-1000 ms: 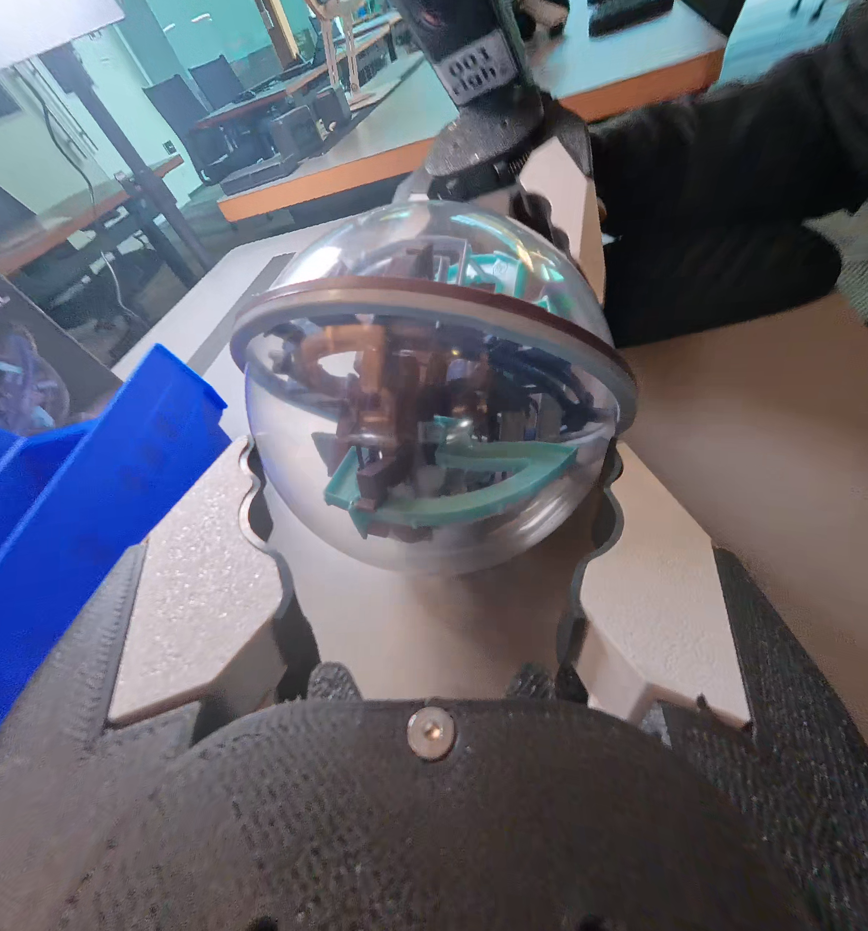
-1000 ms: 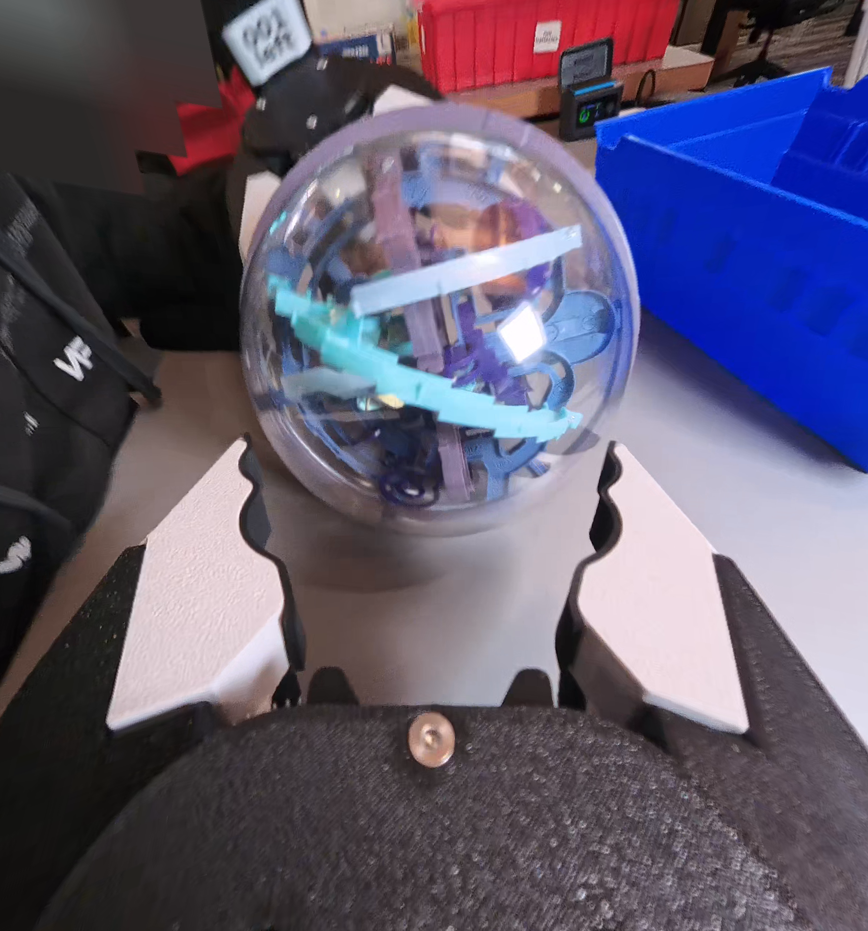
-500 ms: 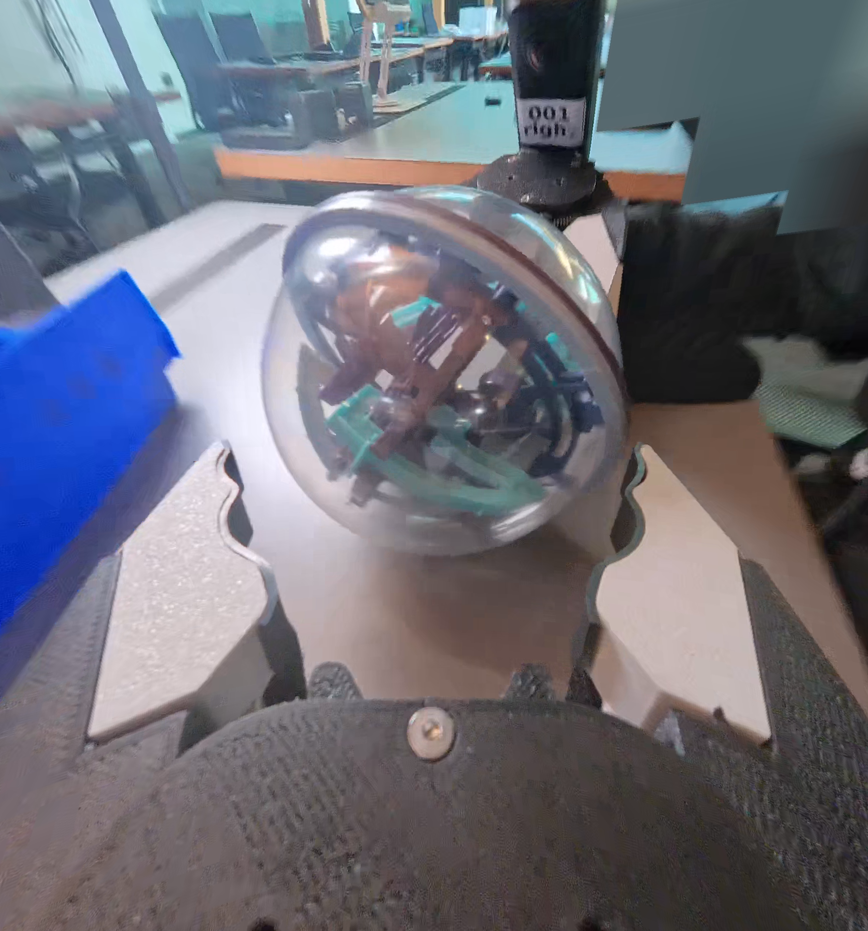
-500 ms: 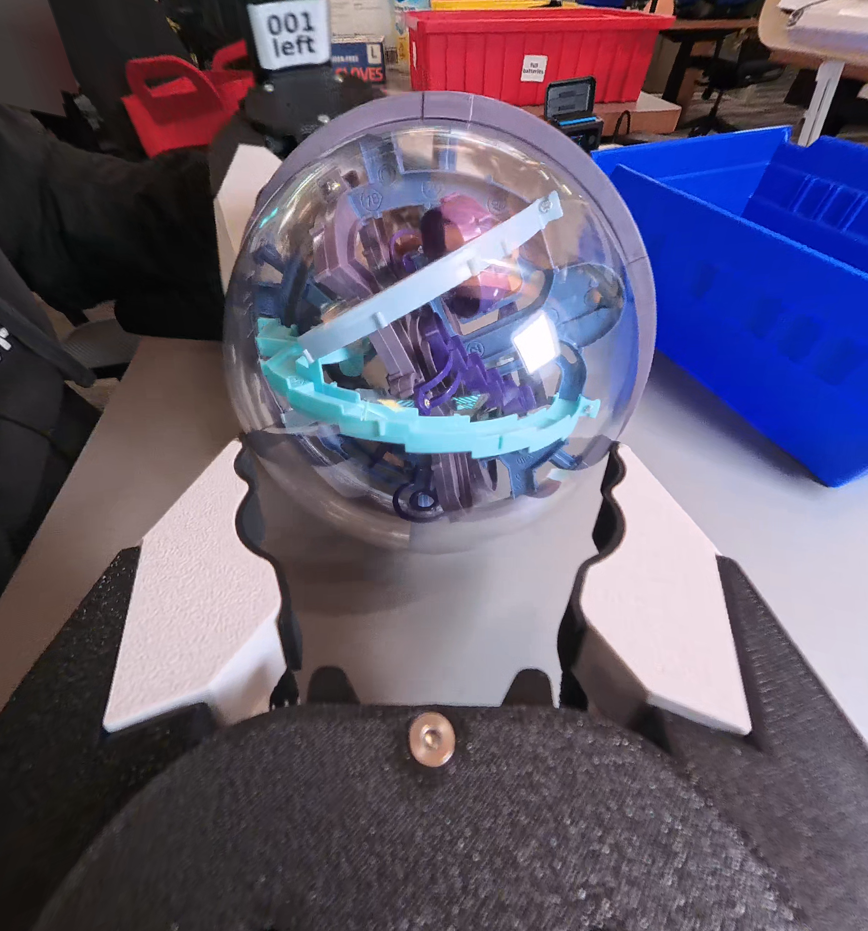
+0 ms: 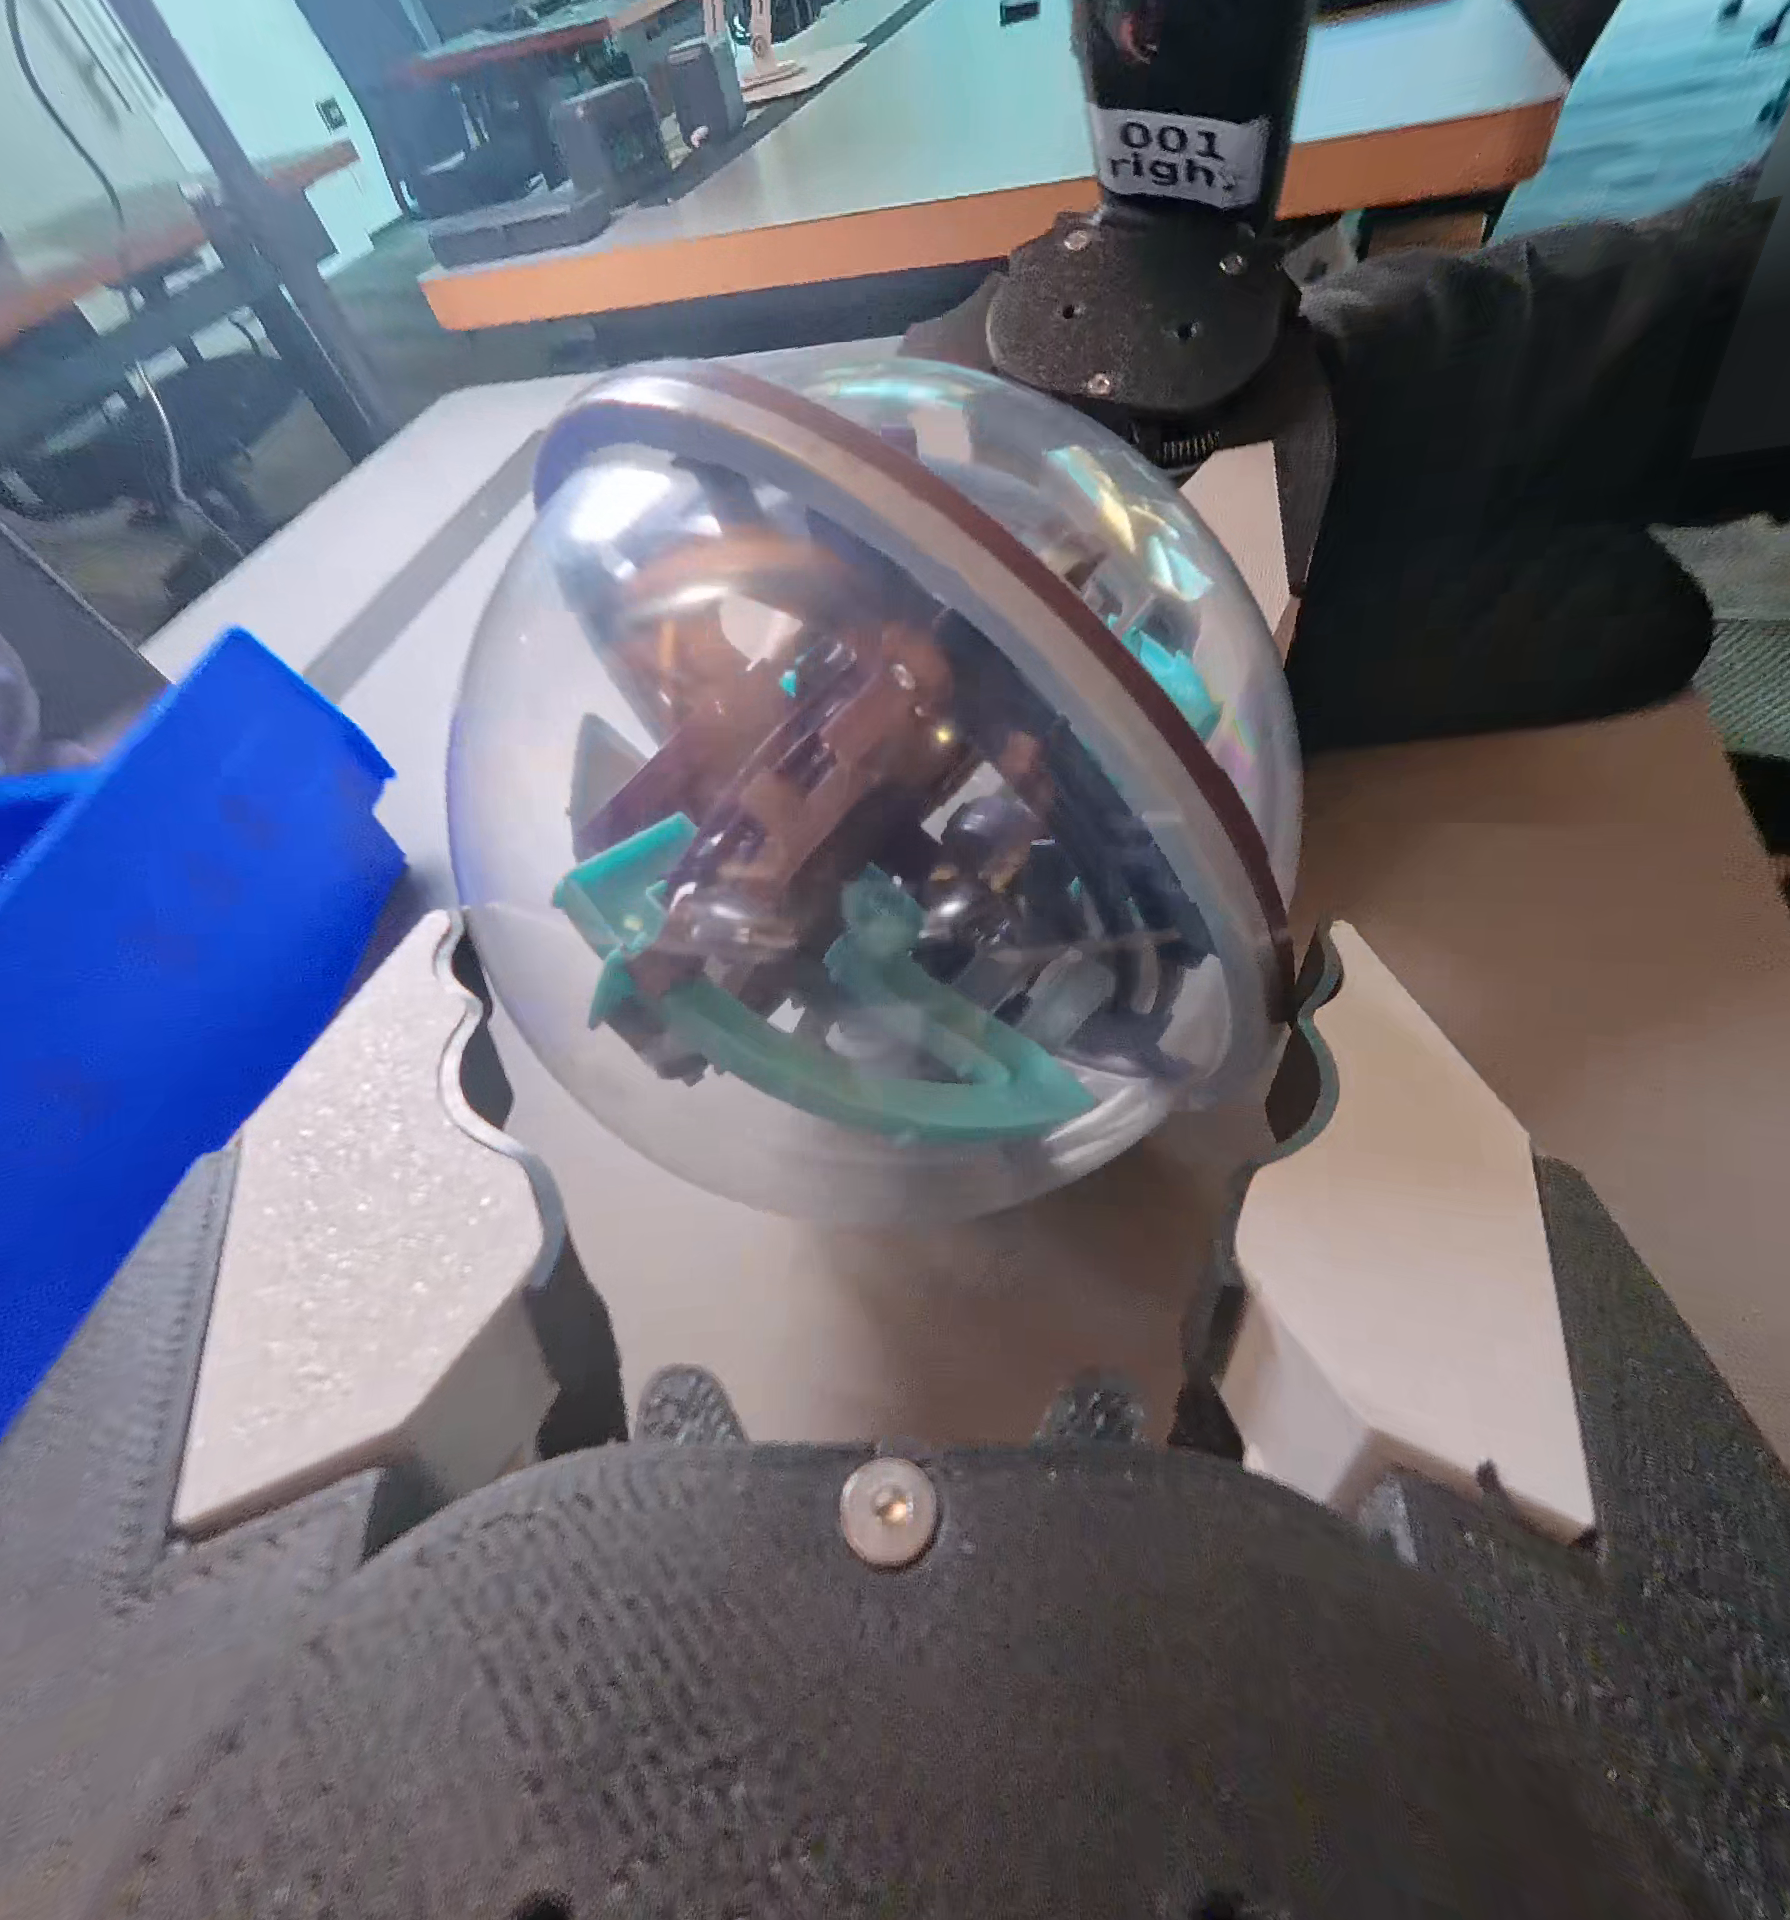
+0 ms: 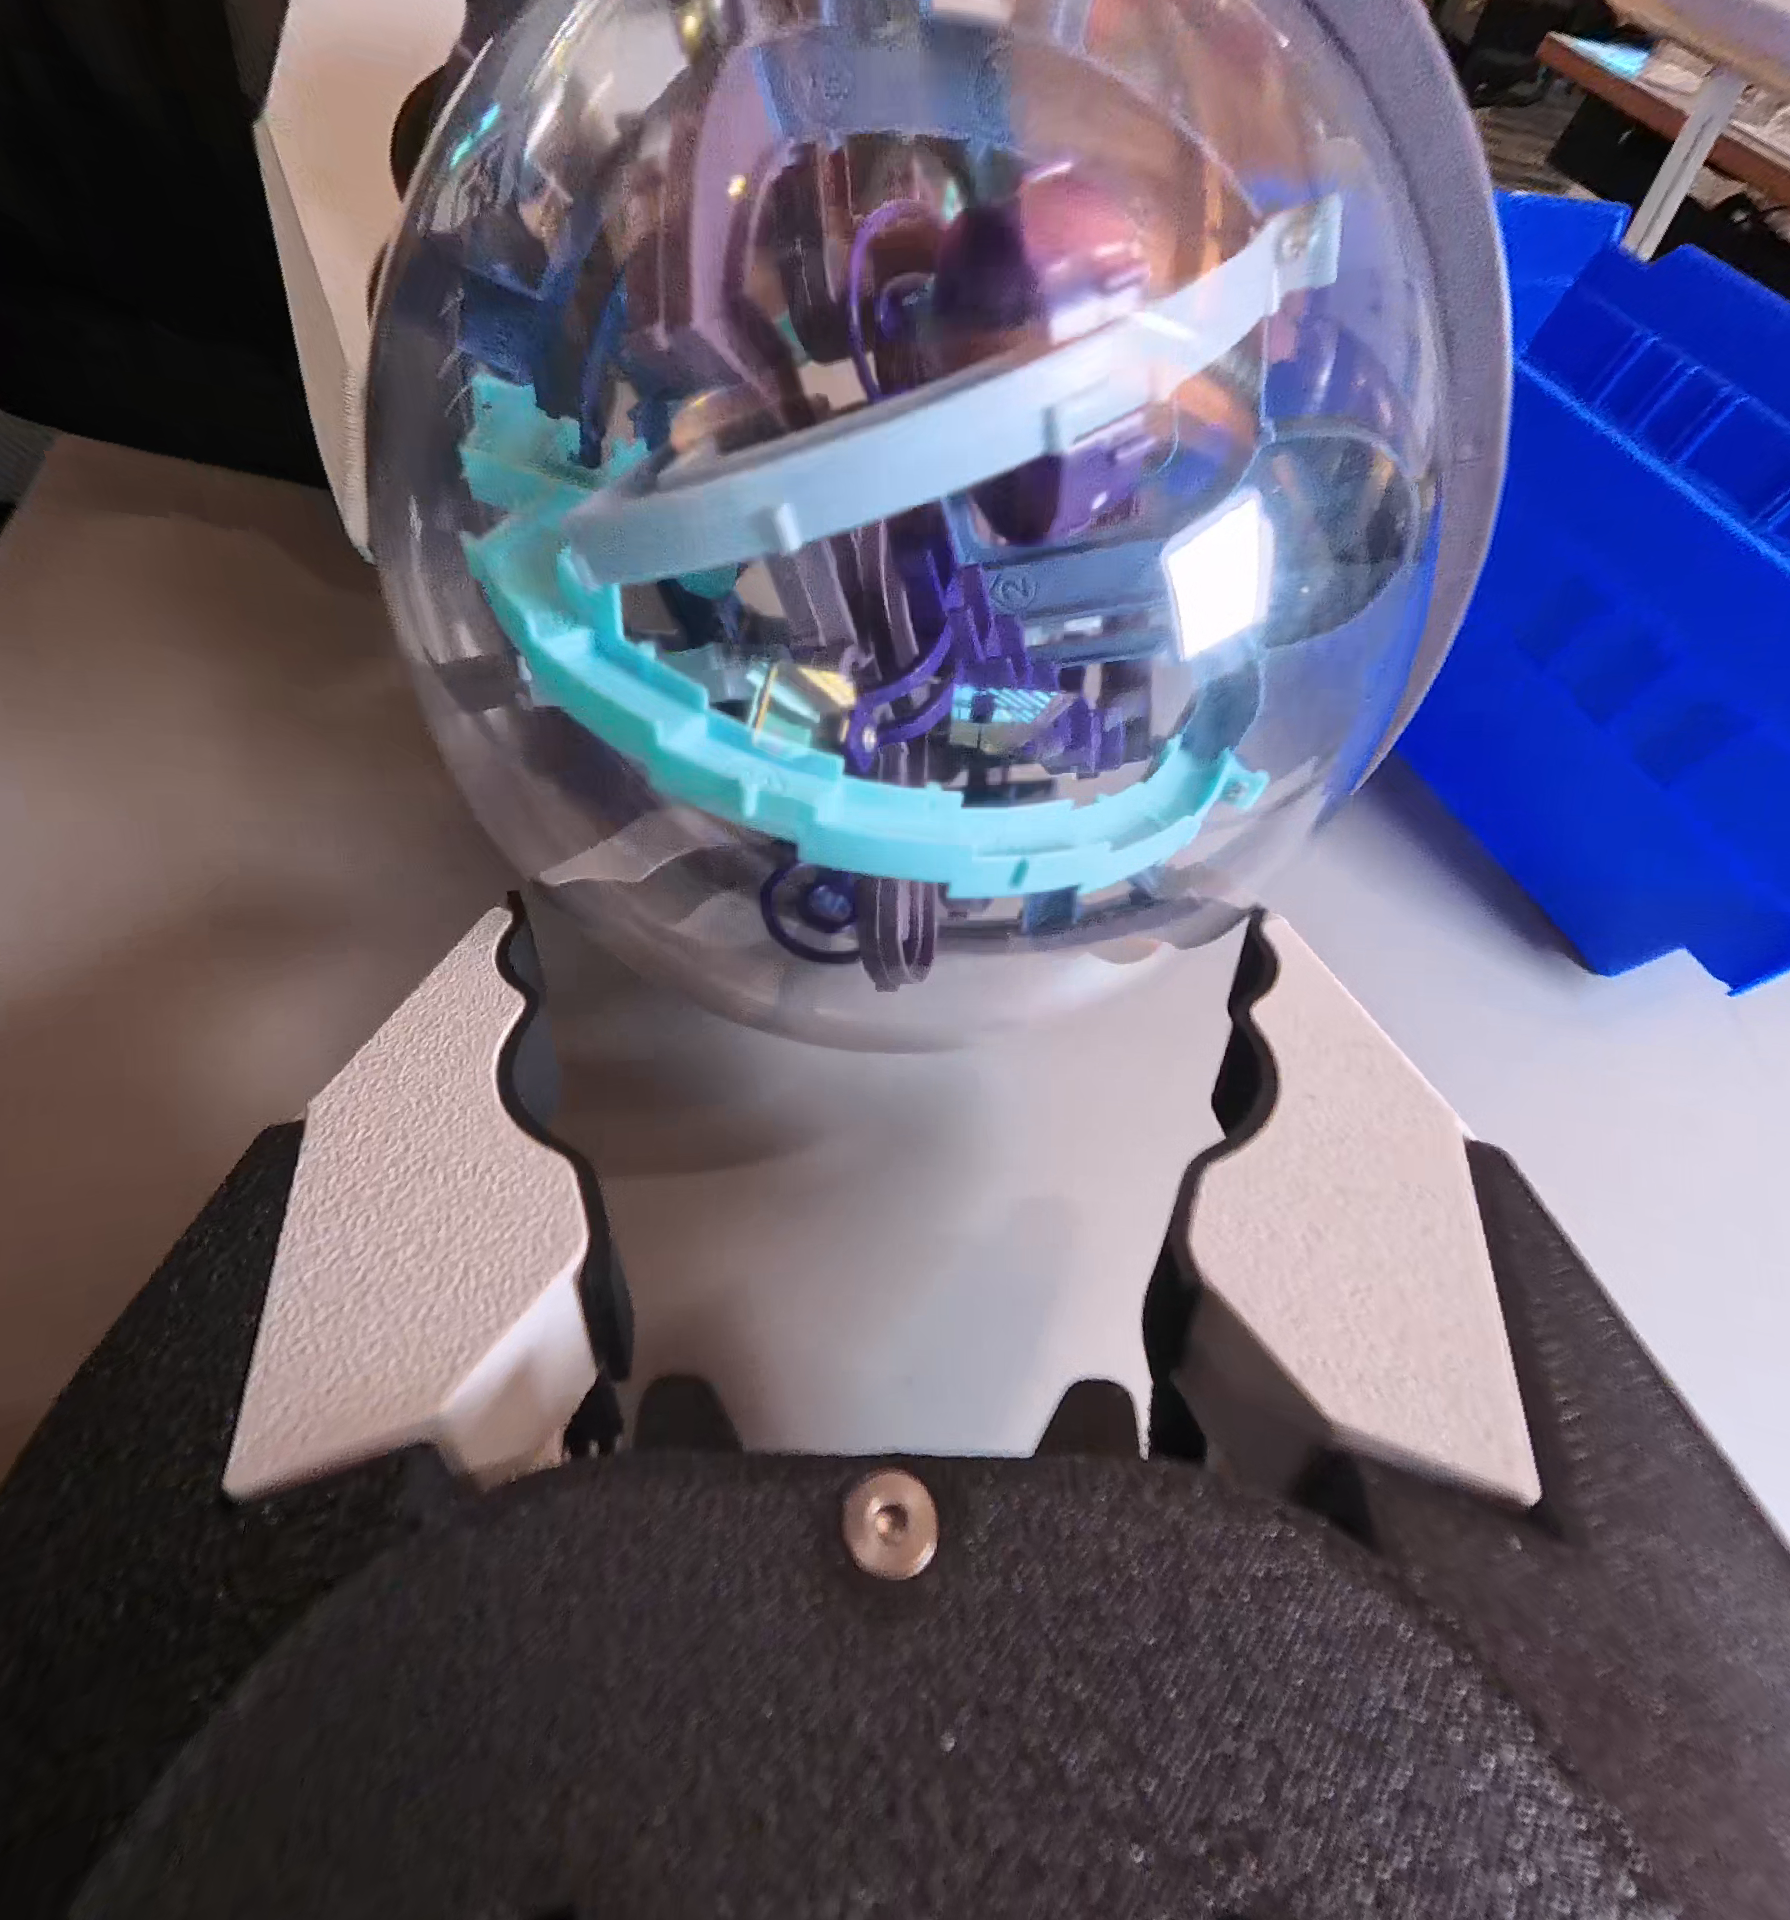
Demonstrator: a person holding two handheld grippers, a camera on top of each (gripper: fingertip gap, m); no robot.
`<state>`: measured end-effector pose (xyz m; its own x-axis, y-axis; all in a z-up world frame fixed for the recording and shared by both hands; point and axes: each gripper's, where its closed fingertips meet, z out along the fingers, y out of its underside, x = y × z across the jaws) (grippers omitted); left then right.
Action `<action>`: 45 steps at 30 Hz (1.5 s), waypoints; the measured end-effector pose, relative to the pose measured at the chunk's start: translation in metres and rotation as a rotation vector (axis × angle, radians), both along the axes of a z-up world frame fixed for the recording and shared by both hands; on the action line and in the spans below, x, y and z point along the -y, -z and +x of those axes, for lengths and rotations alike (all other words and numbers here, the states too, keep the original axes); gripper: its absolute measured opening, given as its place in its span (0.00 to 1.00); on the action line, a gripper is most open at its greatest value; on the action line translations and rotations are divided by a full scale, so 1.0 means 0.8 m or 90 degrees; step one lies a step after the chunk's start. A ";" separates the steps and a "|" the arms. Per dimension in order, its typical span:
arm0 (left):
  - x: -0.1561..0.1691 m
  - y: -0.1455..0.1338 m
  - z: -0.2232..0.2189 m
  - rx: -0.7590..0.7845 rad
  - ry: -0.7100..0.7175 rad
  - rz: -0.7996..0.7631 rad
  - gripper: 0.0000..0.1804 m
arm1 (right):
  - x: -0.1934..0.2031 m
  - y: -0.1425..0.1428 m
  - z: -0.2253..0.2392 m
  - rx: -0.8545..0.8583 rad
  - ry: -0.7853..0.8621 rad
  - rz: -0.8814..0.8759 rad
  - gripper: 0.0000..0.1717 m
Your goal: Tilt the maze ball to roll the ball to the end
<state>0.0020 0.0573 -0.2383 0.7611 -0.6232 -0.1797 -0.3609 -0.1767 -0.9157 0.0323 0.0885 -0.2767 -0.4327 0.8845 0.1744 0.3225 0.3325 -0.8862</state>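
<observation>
The clear maze ball (image 5: 870,790) sits at 12 o'clock between both wide-spread grippers. The left gripper (image 5: 886,966) clasps its sides; the right gripper (image 6: 886,935) cradles its underside, above the desk (image 6: 143,727). A blue bin (image 6: 1649,623) lies at 2 o'clock.
</observation>
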 end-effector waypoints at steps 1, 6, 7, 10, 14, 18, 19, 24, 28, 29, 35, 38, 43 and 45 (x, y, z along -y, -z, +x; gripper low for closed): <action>0.000 -0.002 0.001 -0.018 0.002 0.012 0.82 | 0.001 0.000 0.002 0.008 -0.006 -0.009 0.74; 0.002 -0.001 0.003 -0.131 0.010 0.060 0.81 | 0.006 -0.019 0.010 0.007 -0.028 -0.093 0.76; 0.001 0.000 0.003 -0.154 0.012 0.068 0.81 | 0.006 -0.020 0.010 0.008 -0.028 -0.101 0.76; 0.001 -0.004 0.009 -0.184 0.021 0.087 0.81 | 0.005 -0.011 0.005 0.023 -0.014 -0.097 0.76; 0.000 -0.006 0.012 -0.196 0.026 0.100 0.81 | 0.004 -0.006 0.002 0.028 -0.010 -0.092 0.76; 0.003 -0.002 0.002 -0.177 0.014 0.111 0.81 | 0.004 -0.021 0.002 -0.009 -0.006 -0.088 0.74; 0.004 -0.001 0.000 -0.176 0.011 0.114 0.81 | 0.005 -0.025 0.002 -0.018 -0.005 -0.083 0.73; 0.010 0.004 -0.012 -0.114 0.015 0.094 0.80 | 0.010 -0.030 0.001 -0.035 -0.010 -0.067 0.71; 0.012 0.003 -0.016 -0.045 0.029 0.068 0.80 | 0.013 -0.026 -0.001 -0.029 -0.008 -0.056 0.71; 0.013 0.003 -0.017 -0.043 0.031 0.067 0.80 | 0.013 -0.026 -0.001 -0.029 -0.007 -0.055 0.71; 0.013 0.000 -0.016 -0.041 0.040 0.068 0.80 | 0.013 -0.023 -0.001 -0.022 -0.008 -0.055 0.71; 0.014 -0.005 -0.015 -0.035 0.050 0.063 0.80 | 0.014 -0.016 -0.001 -0.007 -0.011 -0.054 0.70; 0.013 -0.008 -0.017 -0.025 0.057 0.037 0.79 | 0.012 -0.013 -0.001 0.002 -0.007 -0.060 0.68; 0.011 -0.008 -0.018 -0.017 0.050 0.027 0.79 | 0.010 -0.015 0.000 0.004 -0.004 -0.067 0.67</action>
<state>-0.0125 0.0486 -0.2318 0.7050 -0.6719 -0.2270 -0.3971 -0.1088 -0.9113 0.0326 0.0803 -0.2649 -0.4387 0.8952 0.0783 0.3258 0.2397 -0.9146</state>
